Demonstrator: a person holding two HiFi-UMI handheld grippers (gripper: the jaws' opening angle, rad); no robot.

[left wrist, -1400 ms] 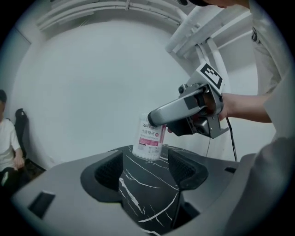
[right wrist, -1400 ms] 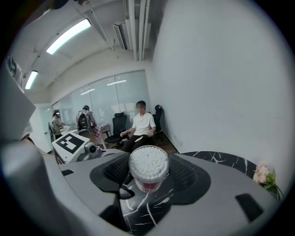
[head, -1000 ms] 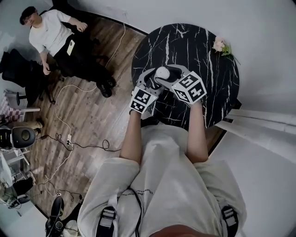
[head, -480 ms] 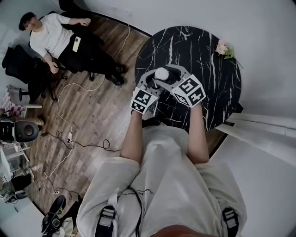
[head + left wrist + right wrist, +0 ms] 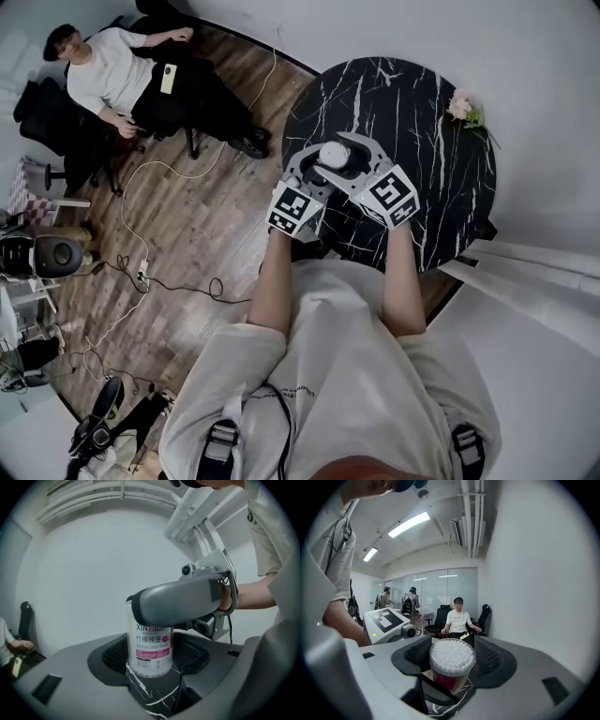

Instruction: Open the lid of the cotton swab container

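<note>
Cotton swab container (image 5: 333, 153), a clear cylinder with a pink and white label, standing upright on a round black bench (image 5: 422, 187) veined in white, between the bench's centre and its left edge as the holder faces it. White swab tips show at its top end; whether the lid sits fully down cannot be told. Left gripper (image 5: 151, 660): the fingers (image 5: 70, 677) have just been closing with the container between them, and their ribbed pads now lie against the lower, labelled part of its wall on both sides. Right gripper (image 5: 453, 656): it comes in from the opposite side, and its fingers (image 5: 525, 667) close on the container's top end, the pads meeting it left and right. From the left gripper view one grey right finger crosses in front of the container's upper part and hides it. Both grippers point nearly level, tips toward each other, marker cubes toward the holder, whose bare forearms reach in from the near edge. Small pink flower sprig (image 5: 464, 108), near the far right edge of the bench, well apart from the container. Seated person (image 5: 112, 75) in a white top, on a dark chair on the wooden floor (image 5: 187, 234) to the left, well clear of the bench, with a cable (image 5: 141, 272) trailing across the boards.
</note>
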